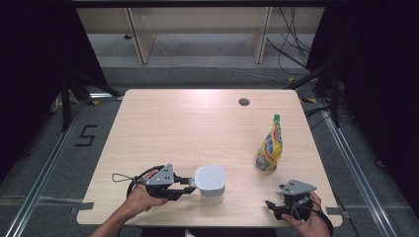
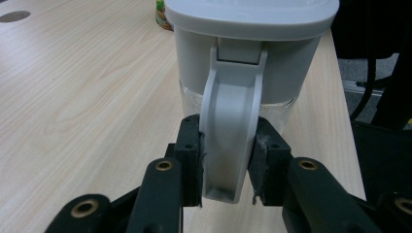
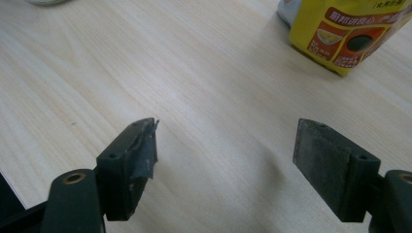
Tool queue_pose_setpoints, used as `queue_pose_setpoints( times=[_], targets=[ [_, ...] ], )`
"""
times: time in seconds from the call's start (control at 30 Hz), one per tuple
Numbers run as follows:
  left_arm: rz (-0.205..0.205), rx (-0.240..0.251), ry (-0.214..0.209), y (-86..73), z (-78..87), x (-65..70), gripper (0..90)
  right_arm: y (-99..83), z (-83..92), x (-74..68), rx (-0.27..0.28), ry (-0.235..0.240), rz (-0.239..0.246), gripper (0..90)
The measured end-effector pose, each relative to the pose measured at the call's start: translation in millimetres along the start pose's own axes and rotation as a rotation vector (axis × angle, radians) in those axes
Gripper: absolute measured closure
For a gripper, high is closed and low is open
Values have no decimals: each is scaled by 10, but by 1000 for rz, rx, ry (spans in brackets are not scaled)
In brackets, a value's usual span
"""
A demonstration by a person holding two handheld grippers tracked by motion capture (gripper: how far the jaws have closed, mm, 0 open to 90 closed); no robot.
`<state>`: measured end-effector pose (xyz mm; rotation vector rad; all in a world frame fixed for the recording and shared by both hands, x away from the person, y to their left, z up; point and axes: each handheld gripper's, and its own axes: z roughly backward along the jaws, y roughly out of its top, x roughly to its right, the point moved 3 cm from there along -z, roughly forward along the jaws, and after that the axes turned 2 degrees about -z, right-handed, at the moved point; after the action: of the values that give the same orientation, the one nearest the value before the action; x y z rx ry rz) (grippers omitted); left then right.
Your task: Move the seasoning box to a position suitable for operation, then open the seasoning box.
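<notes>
At lower left of the high view, the left gripper [image 1: 190, 186] clamps the handle [image 2: 228, 141] of the white jug [image 1: 210, 179], which stands lower centre. The yellow pouch [image 1: 270, 147] stands right of it. Lower right, the right gripper [image 1: 272, 207] gapes empty over the table [image 1: 188, 123].

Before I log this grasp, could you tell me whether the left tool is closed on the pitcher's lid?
No, the left tool grips the pitcher's handle, below the lid.
</notes>
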<state>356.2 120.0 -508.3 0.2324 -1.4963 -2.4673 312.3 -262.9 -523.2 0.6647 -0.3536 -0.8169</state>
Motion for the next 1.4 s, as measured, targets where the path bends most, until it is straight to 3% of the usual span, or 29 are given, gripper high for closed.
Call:
queue_pose_setpoints(
  times=[0.1, 0.13, 0.23, 0.3, 0.33, 0.37, 0.4, 0.47, 0.53, 0.67, 0.7, 0.83, 0.93, 1.0, 1.1, 1.13, 1.27, 1.3, 1.33, 1.4],
  targets=[
    [25, 2, 1, 3, -5, 6, 679, 7, -5, 16, 3, -6, 22, 248],
    [14, -6, 9, -1, 0, -8, 666, 11, -7, 17, 6, -6, 26, 248],
    [29, -29, 80, -19, -3, -29, 495, 9, -2, 5, -2, -3, 13, 248],
    [23, -16, 69, -12, 2, -33, 492, 9, -8, 18, 4, -5, 24, 248],
    [40, -13, 82, -11, 6, -17, 486, 10, -10, 26, 8, -6, 32, 248],
    [31, -10, 82, -4, 13, -16, 473, 10, -9, 28, 9, -6, 33, 248],
    [45, -9, 80, 0, 18, -7, 457, 10, -10, 30, 11, -6, 33, 248],
    [34, -11, 90, 7, 35, -7, 398, 9, -11, 31, 10, -5, 34, 248],
    [74, 17, 95, 16, 87, 17, 381, 10, -15, 30, 13, -4, 32, 248],
    [113, 44, 104, 38, 187, 19, 323, 6, -10, 17, 9, 3, 18, 248],
    [127, 50, 104, 47, 206, 15, 307, 10, -7, 36, 9, 0, 39, 248],
    [133, 55, 114, 83, 266, 0, 250, 10, -21, 45, 16, 12, 34, 248],
    [158, 74, 118, 159, 310, 4, 234, 5, -35, 68, 15, 15, 29, 247],
    [143, 66, 132, 190, 334, 8, 229, 1, -28, 67, 2, 17, 15, 246],
    [165, 66, 140, 219, 345, 42, 229, 4, -30, 69, 7, 22, 17, 246],
    [148, 66, 131, 228, 345, 41, 229, 6, -37, 72, 14, 24, 31, 246],
    [160, 50, 134, 263, 339, 62, 240, 6, -26, 50, 13, 17, 31, 246],
    [168, 44, 134, 269, 341, 57, 240, 5, -28, 49, 13, 19, 31, 246],
    [200, 51, 141, 273, 335, 66, 241, 5, -28, 54, 16, 12, 33, 246],
    [215, 55, 142, 280, 345, 56, 263, 4, -37, 66, 13, 15, 32, 246]
  ],
)
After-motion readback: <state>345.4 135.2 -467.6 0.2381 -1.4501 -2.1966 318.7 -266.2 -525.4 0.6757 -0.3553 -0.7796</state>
